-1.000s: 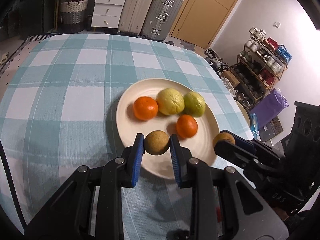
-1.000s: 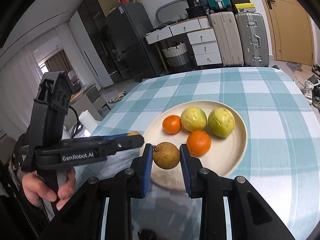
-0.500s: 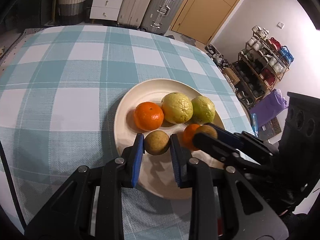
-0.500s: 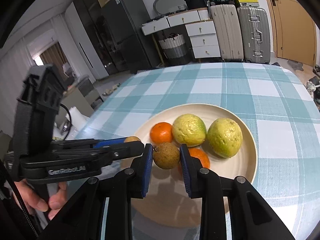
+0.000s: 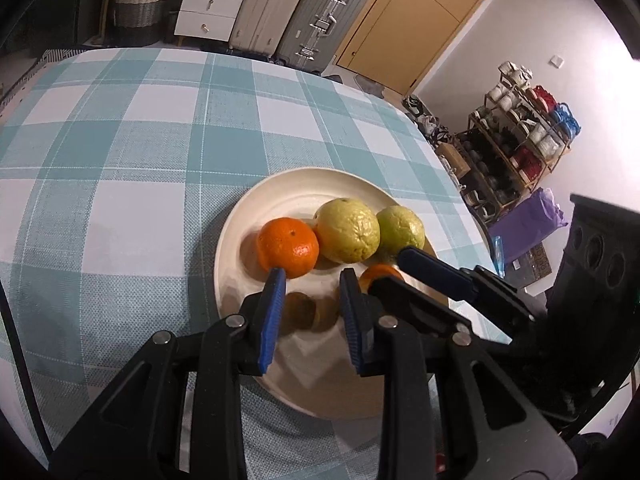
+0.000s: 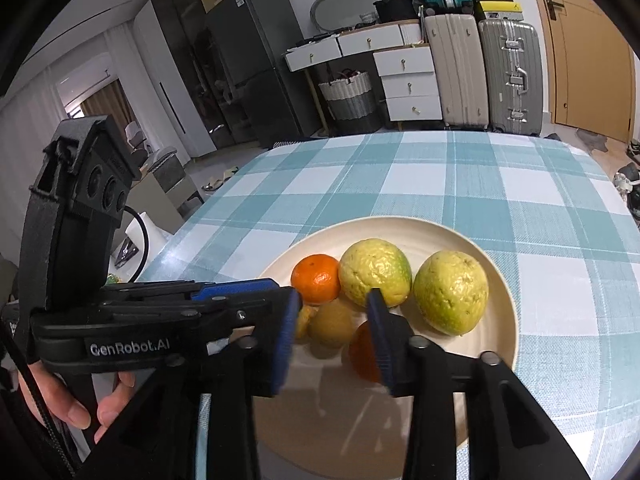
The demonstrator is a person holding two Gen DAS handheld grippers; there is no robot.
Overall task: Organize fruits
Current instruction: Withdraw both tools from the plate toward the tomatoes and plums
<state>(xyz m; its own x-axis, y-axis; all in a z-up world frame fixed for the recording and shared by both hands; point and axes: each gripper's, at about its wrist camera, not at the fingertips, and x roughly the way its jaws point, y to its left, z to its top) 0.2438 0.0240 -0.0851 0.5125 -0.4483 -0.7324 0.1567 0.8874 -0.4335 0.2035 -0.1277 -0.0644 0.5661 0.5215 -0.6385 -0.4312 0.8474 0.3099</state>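
A cream plate (image 5: 304,174) (image 6: 400,222) holds two yellow-green guavas (image 5: 348,230) (image 6: 376,270), a tangerine (image 5: 288,246) (image 6: 316,278) and a second tangerine (image 5: 378,274) (image 6: 362,354). Two small brown fruits, blurred, lie side by side low over the plate (image 5: 300,312) (image 6: 332,326). My left gripper (image 5: 313,276) (image 6: 272,294) hangs above them, its jaws a fruit's width apart with nothing at the tips. The jaws of my right gripper (image 6: 333,294) (image 5: 388,270) are opening, with one brown fruit loose between them.
A teal and white checked cloth (image 5: 140,140) covers the round table, whose edge runs close to the plate on the right. A person's hand (image 6: 72,400) holds the left gripper's handle. Suitcases, white drawers and a shelf rack stand beyond the table.
Both grippers came forward and down over the plate's near side. The right jaws have widened. Both brown fruits have left the fingertips and now show blurred, lower, over the plate.
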